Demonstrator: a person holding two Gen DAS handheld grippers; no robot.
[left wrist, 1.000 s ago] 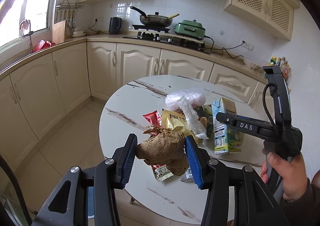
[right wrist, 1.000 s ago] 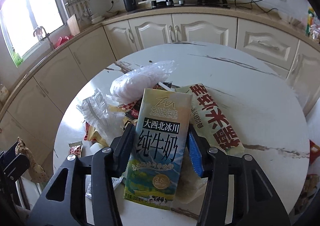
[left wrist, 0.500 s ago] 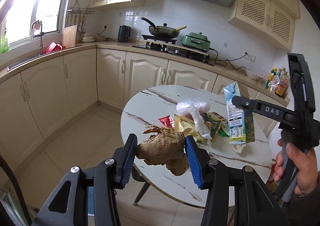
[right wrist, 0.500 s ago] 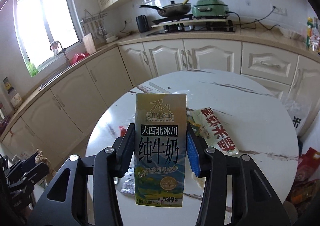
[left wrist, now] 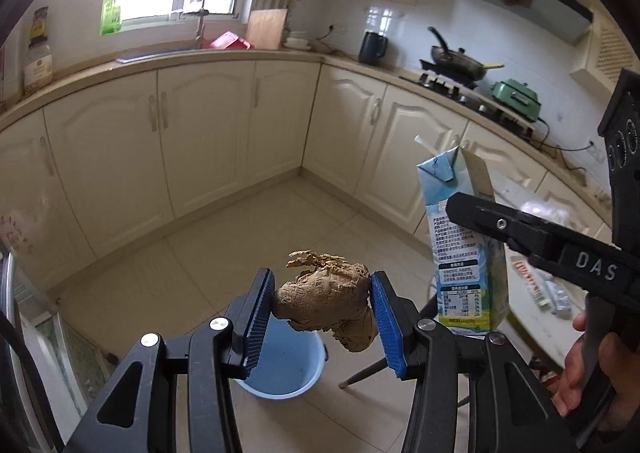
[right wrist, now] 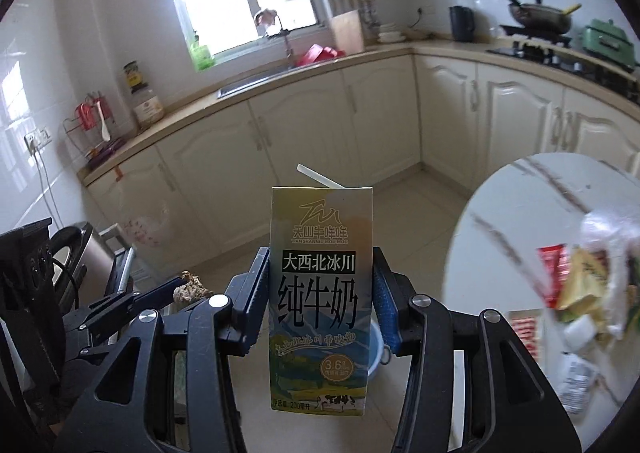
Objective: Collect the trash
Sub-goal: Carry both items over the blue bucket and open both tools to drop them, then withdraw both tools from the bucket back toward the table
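A: Left claw clamped on ginger root; right claw clamped on milk carton.

B: Changed since a second ago?

A: Swung away from desk; now over floor, blue bucket just below ginger, behind carton.

B: Meaning?

A: Carry nearly done, drop likely next. Wrappers left on desk, far right.

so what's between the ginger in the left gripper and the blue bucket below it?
Nothing: in the left wrist view the ginger root, clamped in the left gripper, hangs above the blue bucket on the floor, only open air between.
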